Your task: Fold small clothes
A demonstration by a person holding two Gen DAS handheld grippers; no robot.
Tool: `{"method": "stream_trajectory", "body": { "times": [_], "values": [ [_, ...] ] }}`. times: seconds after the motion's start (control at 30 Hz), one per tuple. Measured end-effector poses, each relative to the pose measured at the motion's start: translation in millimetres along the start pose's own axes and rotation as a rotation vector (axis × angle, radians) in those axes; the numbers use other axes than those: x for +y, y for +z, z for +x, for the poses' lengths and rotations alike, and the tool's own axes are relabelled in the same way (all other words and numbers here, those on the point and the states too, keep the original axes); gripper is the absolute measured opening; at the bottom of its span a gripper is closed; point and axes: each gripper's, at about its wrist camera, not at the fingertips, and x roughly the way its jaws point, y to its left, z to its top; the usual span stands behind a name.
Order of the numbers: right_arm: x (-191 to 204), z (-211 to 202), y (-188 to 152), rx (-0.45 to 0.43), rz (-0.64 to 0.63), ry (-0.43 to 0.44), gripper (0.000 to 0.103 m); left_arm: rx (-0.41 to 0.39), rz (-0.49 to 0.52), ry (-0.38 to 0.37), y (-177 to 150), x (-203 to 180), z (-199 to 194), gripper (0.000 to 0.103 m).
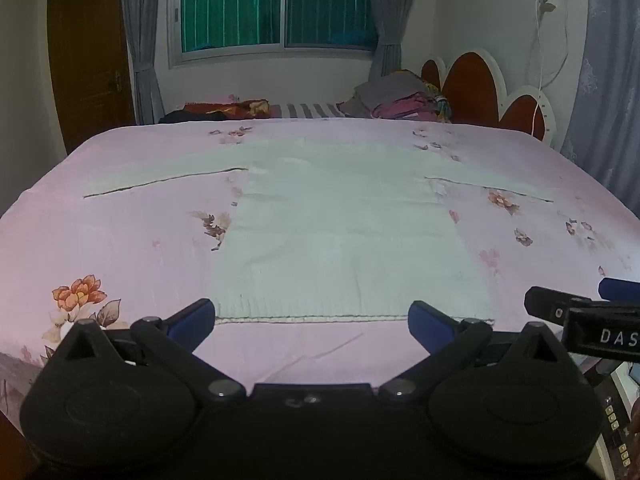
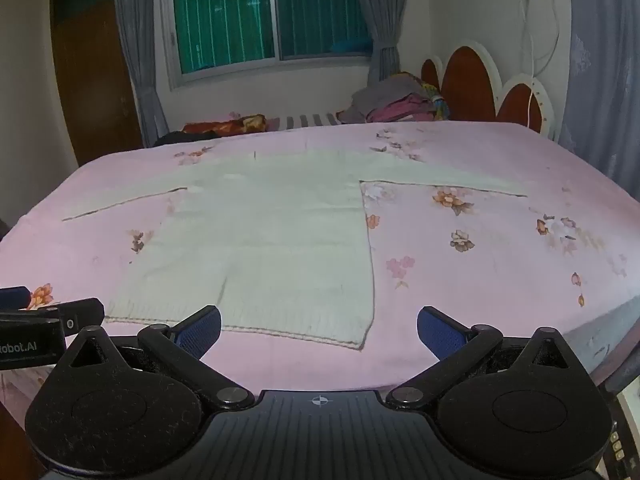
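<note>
A pale white knit sweater [image 1: 344, 232] lies flat on the pink floral bedsheet [image 1: 120, 240], sleeves spread left and right, hem toward me. It also shows in the right wrist view [image 2: 264, 240]. My left gripper [image 1: 312, 316] is open and empty, hovering just in front of the hem. My right gripper [image 2: 320, 328] is open and empty, in front of the hem's right corner. The right gripper also shows at the right edge of the left wrist view [image 1: 580, 312]. The left gripper shows at the left edge of the right wrist view [image 2: 48, 320].
A pile of clothes [image 1: 400, 102] sits at the far side of the bed by the red headboard [image 1: 476, 88]. Dark and orange fabric [image 1: 224, 110] lies at the far left. A window [image 1: 276, 4] and door [image 1: 88, 52] are behind. The bed's near edge [image 2: 600, 340] is on the right.
</note>
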Motion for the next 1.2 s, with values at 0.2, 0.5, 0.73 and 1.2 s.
{"method": "stream_trajectory", "body": {
  "times": [0.2,0.5,0.73,1.2],
  "values": [
    [0.0,0.2,0.0,0.009,-0.001,0.000,0.103,-0.001,-0.003,-0.003,-1.5,0.5,-3.0,0.102],
    [1.0,-1.0,0.6,0.011,-0.001,-0.002,0.103,0.014,-0.013,-0.003,-1.8,-2.8,-3.2,0.102],
    [4.4,-0.8,2.2,0.012,-0.002,-0.004,0.103,0.011,-0.016,-0.002,-4.7,-3.8,-1.3,0.102],
    [8.2,0.1,1.9,0.013,-0.005,-0.013,0.103,0.014,-0.010,-0.007,-4.7,7.3,0.3,0.102]
  ]
}}
